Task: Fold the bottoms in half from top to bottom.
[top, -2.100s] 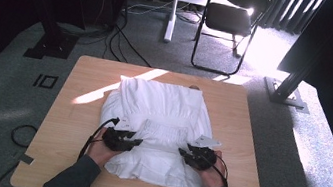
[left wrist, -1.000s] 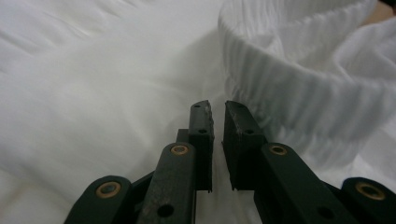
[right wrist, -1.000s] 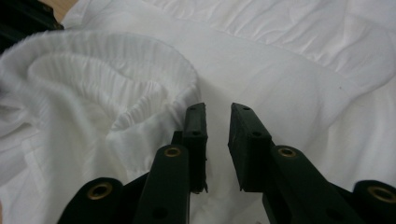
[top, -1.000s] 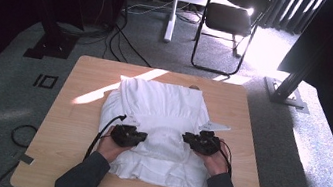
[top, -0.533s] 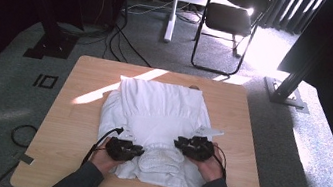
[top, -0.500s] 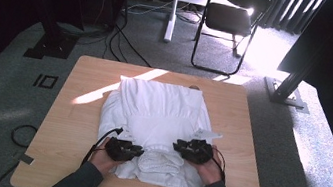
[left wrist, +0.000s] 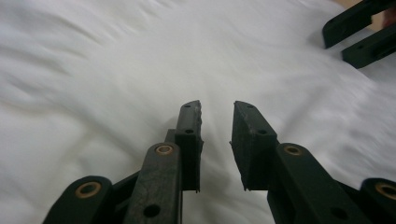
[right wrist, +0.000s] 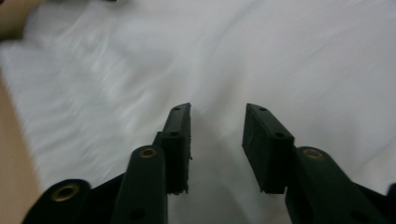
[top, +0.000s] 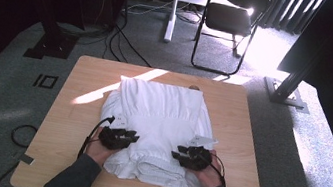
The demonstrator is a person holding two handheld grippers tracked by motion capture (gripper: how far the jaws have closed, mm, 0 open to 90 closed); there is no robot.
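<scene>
White garment [top: 158, 117] folded mid-frame on the table [top: 243, 136], soft, light, floppy. Left gripper [left wrist: 217, 116] and right gripper [right wrist: 217, 119] just opened, nothing between jaws. Grab the thick folded near edge.

Your white garment [top: 160, 123] lies folded on the wooden table [top: 68, 128], its near edge rolled into a thick fold.
</scene>
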